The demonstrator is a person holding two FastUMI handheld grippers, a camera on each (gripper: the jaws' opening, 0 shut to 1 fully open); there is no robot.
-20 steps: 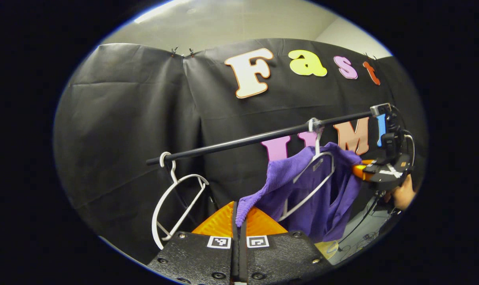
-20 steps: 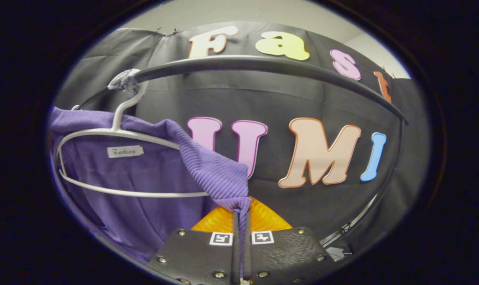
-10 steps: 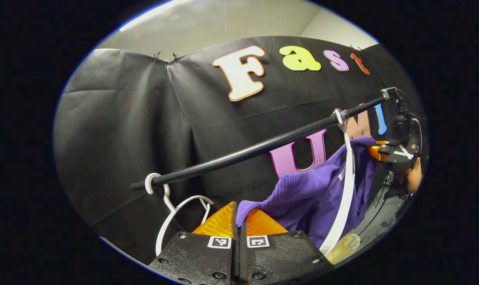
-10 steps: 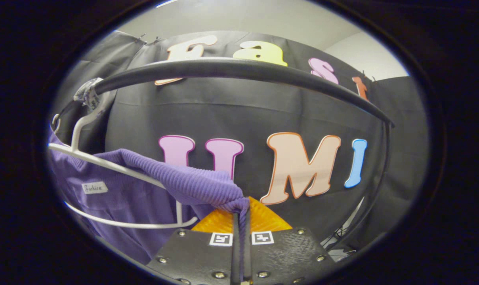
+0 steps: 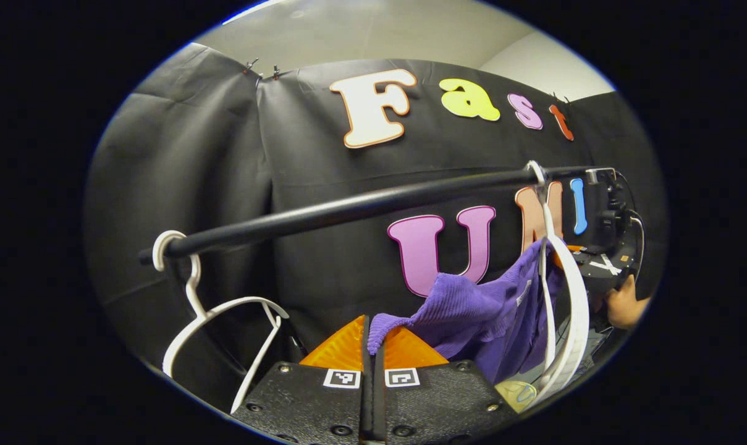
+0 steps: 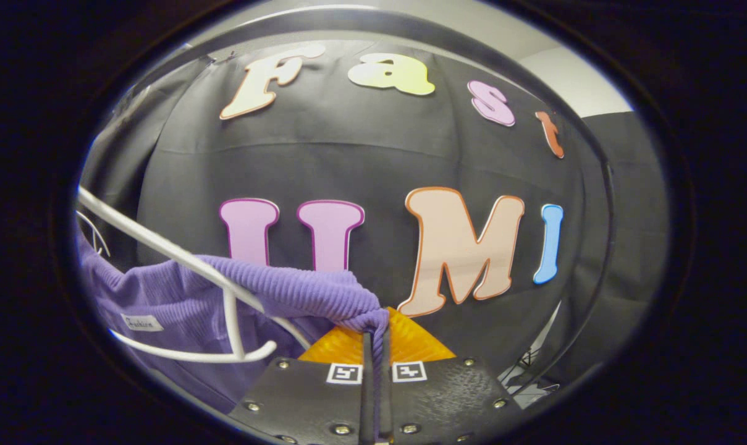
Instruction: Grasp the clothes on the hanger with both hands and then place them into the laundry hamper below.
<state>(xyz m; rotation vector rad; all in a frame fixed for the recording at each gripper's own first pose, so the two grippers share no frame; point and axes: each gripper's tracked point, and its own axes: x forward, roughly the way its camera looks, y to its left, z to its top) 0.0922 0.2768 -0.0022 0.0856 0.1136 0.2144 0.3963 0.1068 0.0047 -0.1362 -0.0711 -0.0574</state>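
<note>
Both my grippers, left and right, clamped on purple knit sweater, half draped over white hanger on rail. Soft, light, stretchy; shoulder edges best hold.

Black rail across the booth, empty white hanger at its near end

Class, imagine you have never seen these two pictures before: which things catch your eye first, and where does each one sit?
The purple garment stands out first, stretched between the left gripper and the right gripper, each shut on a bunched edge of it. Its white hanger hangs tilted from the black rail at the right of the left gripper view. An empty white hanger hangs at the rail's left end.
</note>
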